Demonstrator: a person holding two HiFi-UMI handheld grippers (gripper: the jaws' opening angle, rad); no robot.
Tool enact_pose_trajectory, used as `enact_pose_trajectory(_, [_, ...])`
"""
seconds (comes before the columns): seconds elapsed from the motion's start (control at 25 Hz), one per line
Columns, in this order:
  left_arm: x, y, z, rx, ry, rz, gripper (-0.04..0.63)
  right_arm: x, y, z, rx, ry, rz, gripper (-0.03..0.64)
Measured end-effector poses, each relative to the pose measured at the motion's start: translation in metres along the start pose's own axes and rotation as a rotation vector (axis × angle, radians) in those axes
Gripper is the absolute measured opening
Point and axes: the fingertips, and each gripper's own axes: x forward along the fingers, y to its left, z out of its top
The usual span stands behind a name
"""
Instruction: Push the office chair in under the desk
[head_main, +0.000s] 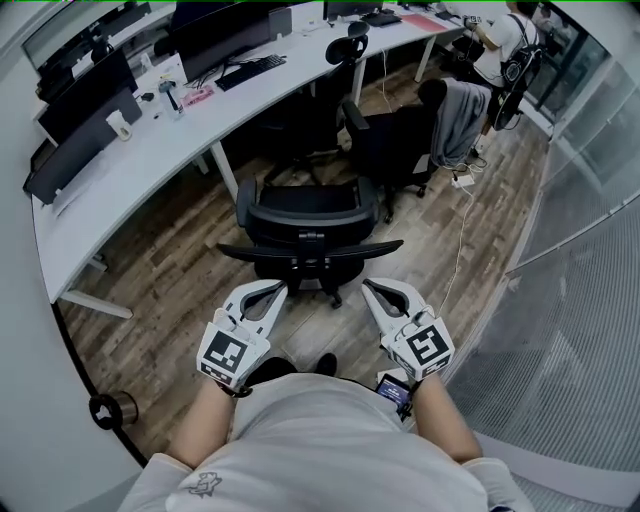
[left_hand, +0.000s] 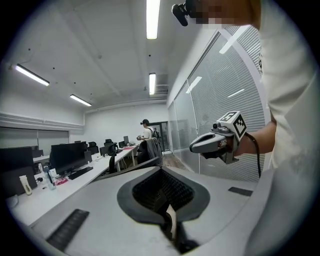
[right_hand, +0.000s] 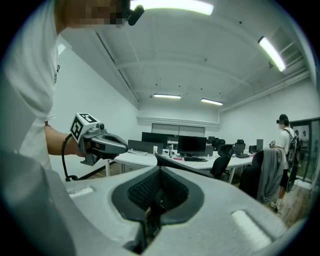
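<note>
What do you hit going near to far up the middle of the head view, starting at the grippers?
left gripper and right gripper, side by side, both shut and empty → black office chair, its back toward the person → white desk → keyboard → dark monitor

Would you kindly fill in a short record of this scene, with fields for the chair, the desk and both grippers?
chair: black office chair, out on the wooden floor, back turned to the grippers
desk: long white desk, beyond the chair
left gripper: shut, empty, close behind the headrest
right gripper: shut, empty, close behind the headrest
progress: chair not yet under desk
</note>
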Motion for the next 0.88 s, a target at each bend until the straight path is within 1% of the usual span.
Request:
enact_pose_trajectory(0.16, [0.009, 0.009, -0.01, 0.001, 0.016, 0.007, -0.002, 0.002, -0.013, -0.009, -0.021, 0.021, 0.013, 0.003])
enact_pose_trajectory(0.32, [0.017, 0.018, -0.011, 0.003, 0.013, 0.011, 0.0, 0.006, -0.025, -0.009, -0.018, 0.029, 0.014, 0.005])
enact_pose_trajectory(0.4, [0.021, 0.022, -0.017, 0.015, 0.026, 0.015, 0.0, 0.008, -0.031, -0.011, -0.031, 0.035, 0.015, 0.005])
enact_pose_trajectory(0.52, [0.025, 0.029, -0.032, 0.085, 0.065, 0.02, 0.001, 0.011, -0.044, -0.018, -0.045, 0.045, 0.015, 0.011])
enact_pose_trajectory(0.64, [0.027, 0.035, -0.05, 0.222, 0.155, 0.027, 0.002, 0.019, -0.053, -0.025, -0.039, 0.071, 0.03, 0.04])
enact_pose_trajectory(0.68, [0.029, 0.038, -0.057, 0.254, 0.184, 0.027, 0.004, 0.022, -0.056, -0.027, -0.042, 0.08, 0.034, 0.043])
enact_pose_trajectory(0.76, [0.033, 0.043, -0.069, 0.273, 0.224, 0.014, 0.01, 0.028, -0.06, -0.031, -0.05, 0.099, 0.043, 0.051])
enact_pose_trajectory(0.88, [0.041, 0.049, -0.083, 0.282, 0.279, -0.011, 0.041, 0.035, -0.065, -0.038, -0.074, 0.124, 0.058, 0.066])
